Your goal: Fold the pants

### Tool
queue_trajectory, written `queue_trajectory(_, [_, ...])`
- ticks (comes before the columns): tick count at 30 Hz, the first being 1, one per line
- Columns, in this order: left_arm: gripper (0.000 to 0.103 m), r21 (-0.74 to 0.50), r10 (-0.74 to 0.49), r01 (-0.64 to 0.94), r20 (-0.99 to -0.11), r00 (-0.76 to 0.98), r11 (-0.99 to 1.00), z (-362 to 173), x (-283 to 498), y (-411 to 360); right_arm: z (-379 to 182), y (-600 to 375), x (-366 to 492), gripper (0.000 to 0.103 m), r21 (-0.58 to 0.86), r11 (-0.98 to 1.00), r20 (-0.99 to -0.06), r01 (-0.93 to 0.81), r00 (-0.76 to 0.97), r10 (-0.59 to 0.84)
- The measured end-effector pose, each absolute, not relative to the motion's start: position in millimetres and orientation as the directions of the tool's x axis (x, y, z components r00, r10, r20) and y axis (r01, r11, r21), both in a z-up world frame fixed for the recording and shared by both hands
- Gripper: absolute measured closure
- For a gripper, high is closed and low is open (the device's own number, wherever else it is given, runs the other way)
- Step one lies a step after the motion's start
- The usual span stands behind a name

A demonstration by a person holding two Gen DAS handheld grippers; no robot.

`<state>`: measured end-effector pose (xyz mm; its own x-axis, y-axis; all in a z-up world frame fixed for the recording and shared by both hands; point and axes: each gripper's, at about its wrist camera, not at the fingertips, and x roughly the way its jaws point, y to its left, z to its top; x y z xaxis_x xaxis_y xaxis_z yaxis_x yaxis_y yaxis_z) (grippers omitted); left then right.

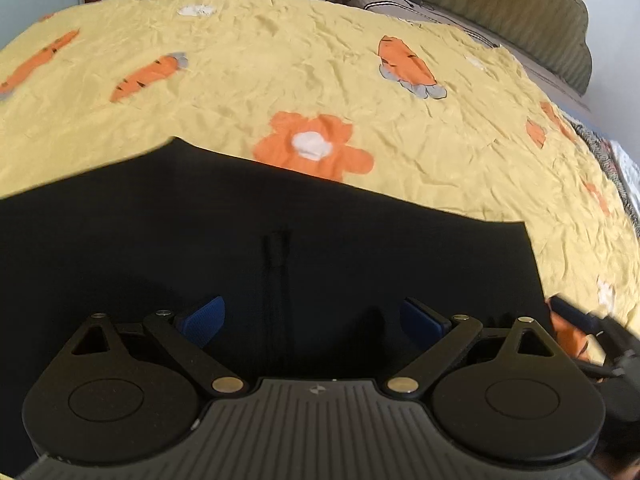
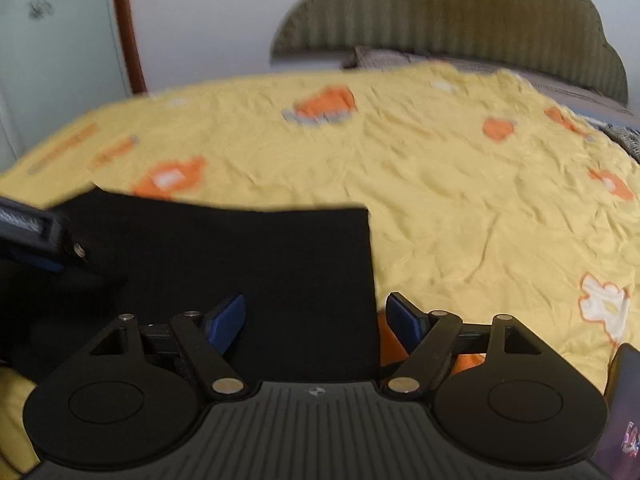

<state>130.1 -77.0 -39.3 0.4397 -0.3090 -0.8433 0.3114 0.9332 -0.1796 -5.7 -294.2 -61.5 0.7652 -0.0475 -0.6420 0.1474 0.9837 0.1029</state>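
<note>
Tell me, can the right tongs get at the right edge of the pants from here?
Probably yes. The right tongs stand open just above the pants, whose right edge runs between the fingers, with nothing lying on it. The left tongs are off to the side.

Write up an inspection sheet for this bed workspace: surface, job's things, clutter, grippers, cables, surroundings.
Surface: bedspread, yellow with orange carrot and flower prints, wrinkled.
Job's things: black pants, lying flat on the bedspread, straight edges; a drawstring shows at the middle.
Clutter: dark phone-like thing at the right edge.
Grippers: left gripper open above the pants, nothing between the pads; right gripper open, straddling the pants' right edge.
Cables: nothing seen.
Surroundings: green headboard, grey pillow, white wall, brown wooden post.
</note>
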Motion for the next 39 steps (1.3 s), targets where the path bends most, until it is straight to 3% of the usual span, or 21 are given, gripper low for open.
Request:
queue_trajectory(4, [0.007,-0.191,-0.294,0.262,-0.847,0.444,0.946,-36.8,134.2,-56.6,-55.3,-266.5,-15.4,0.026,0.060,0.998,-0.639,0.012,0.768,0.029])
queue_trajectory(8, [0.008,-0.214,-0.317,0.273,-0.848,0.424,0.938,-35.1,130.6,-51.5,-63.7,-255.9,-15.3,0.026,0.007,0.999,-0.675,0.043,0.738,-0.027])
queue_trajectory(14, [0.007,-0.272,-0.338,0.203,-0.812,0.476,0.941,-25.2,136.0,-41.0,-48.7,-213.9,-18.4,0.026,0.068,0.987,-0.620,-0.148,0.768,0.158])
queue_trajectory(18, [0.007,-0.334,-0.385,0.192,-0.816,0.431,0.923,-24.7,151.4,-34.6,-58.0,-163.0,-20.7,0.027,-0.148,0.946,-0.594,-0.287,0.791,0.147])
queue_trajectory(20, [0.007,-0.381,-0.429,0.197,-0.820,0.380,0.903,-29.7,155.5,-30.3,-62.9,-141.8,-28.1,0.033,-0.279,0.901,-0.567,-0.332,0.814,0.124])
queue_trajectory(21, [0.007,-0.402,-0.448,0.199,-0.819,0.358,0.894,-32.5,156.5,-28.7,-65.6,-134.6,-29.6,0.041,-0.320,0.881,-0.566,-0.348,0.816,0.117])
queue_trajectory(24, [0.007,-0.479,-0.514,0.187,-0.804,0.297,0.858,-41.5,157.8,-26.0,-70.0,-125.6,-29.0,0.054,-0.336,0.859,-0.586,-0.386,0.800,0.130])
queue_trajectory(39, [0.002,-0.501,-0.535,0.191,-0.803,0.261,0.844,-54.0,168.2,-48.1,-72.4,-108.4,-36.4,0.055,-0.400,0.811,-0.595,-0.427,0.794,0.125])
